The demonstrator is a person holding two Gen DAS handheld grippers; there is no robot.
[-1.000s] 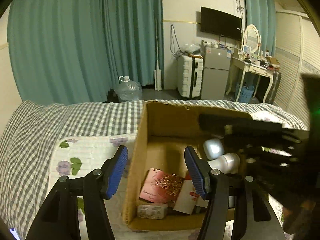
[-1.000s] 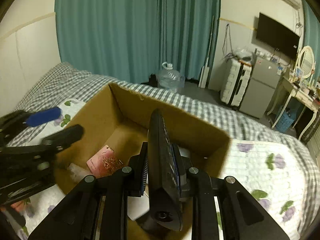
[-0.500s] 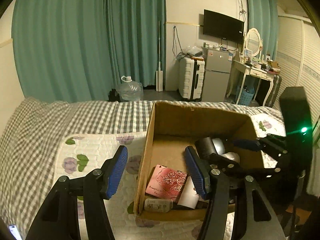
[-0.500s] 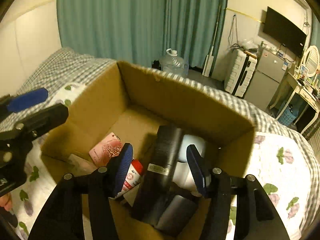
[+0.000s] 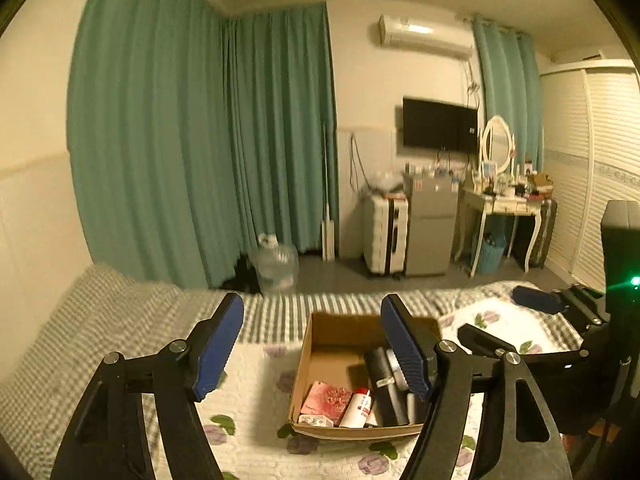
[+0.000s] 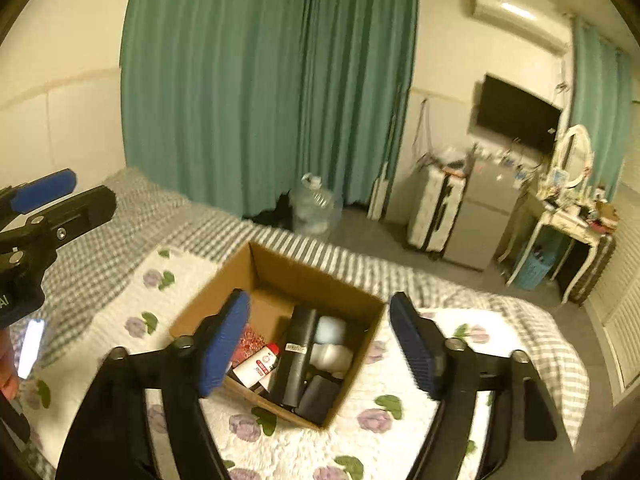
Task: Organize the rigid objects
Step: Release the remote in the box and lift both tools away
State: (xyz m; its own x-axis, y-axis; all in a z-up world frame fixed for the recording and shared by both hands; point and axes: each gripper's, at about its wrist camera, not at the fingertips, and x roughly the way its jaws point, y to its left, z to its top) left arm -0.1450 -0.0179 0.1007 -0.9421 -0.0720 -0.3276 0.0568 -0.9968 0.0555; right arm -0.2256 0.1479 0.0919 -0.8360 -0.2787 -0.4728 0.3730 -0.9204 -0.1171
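Observation:
An open cardboard box sits on the flowered bedspread. Inside lie a long black device, a pink packet, a red-capped white tube and pale round items. My left gripper is open and empty, raised well above and in front of the box. My right gripper is open and empty, high above the box. Each gripper also shows at the edge of the other's view.
The bed has a grey checked cover and a white flowered quilt. Beyond it are teal curtains, a water jug, a white suitcase, a small fridge and a dressing table. A phone lies at the left.
The right gripper opened and left the black device in the box. Both grippers then pulled up and back, so the box looks smaller and farther.

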